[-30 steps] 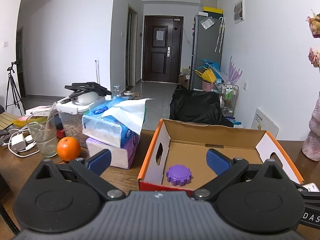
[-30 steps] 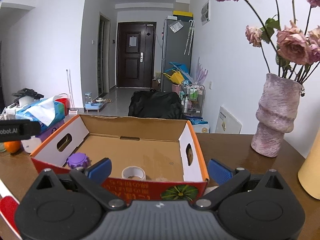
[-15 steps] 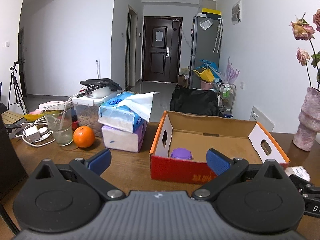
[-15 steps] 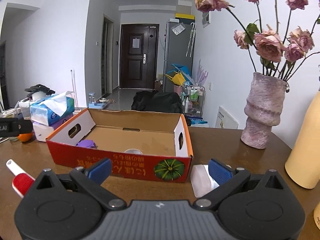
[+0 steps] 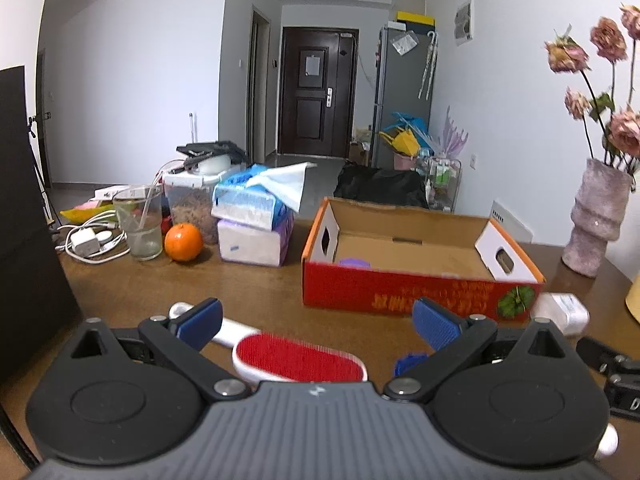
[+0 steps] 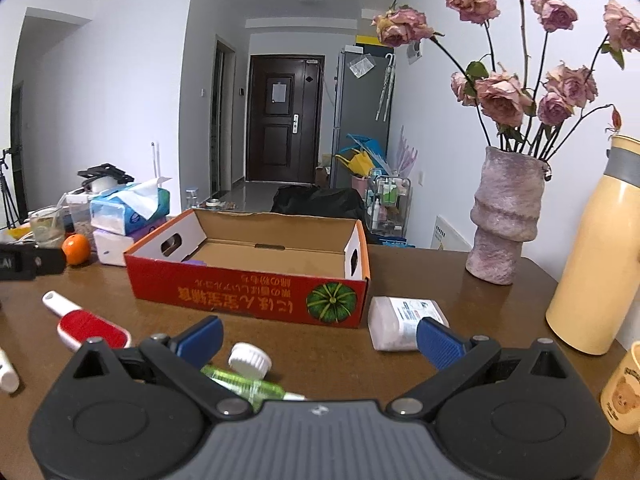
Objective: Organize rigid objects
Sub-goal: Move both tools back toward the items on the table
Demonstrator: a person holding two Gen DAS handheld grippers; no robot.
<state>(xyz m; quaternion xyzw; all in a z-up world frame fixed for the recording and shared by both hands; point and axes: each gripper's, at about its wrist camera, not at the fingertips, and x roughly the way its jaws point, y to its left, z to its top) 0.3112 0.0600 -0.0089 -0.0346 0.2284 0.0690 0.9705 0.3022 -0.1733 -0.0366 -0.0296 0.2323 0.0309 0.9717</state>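
An open red cardboard box point(image 5: 416, 294) point(image 6: 248, 290) stands mid-table with a purple disc point(image 5: 354, 263) inside at its left. A red-and-white lint brush point(image 5: 296, 356) point(image 6: 86, 326) lies on the table between my left gripper's point(image 5: 316, 322) open, empty fingers. A small blue piece point(image 5: 408, 362) lies beside its right finger. My right gripper point(image 6: 318, 338) is open and empty over a green bottle with a white cap point(image 6: 250, 372). A white packet point(image 6: 404, 322) point(image 5: 562, 312) lies by the box's right front corner.
Tissue packs point(image 5: 254, 220), an orange point(image 5: 184, 242), a glass cup point(image 5: 140, 224) and chargers stand at the back left. A vase of dried roses point(image 6: 504, 216), a yellow flask point(image 6: 596, 264) and a mug point(image 6: 624, 392) stand at the right. A dark panel point(image 5: 28, 220) rises at far left.
Both grippers have pulled back from above the box towards the table's near edge. The lint brush, green bottle and white packet have come into view. Both stay open.
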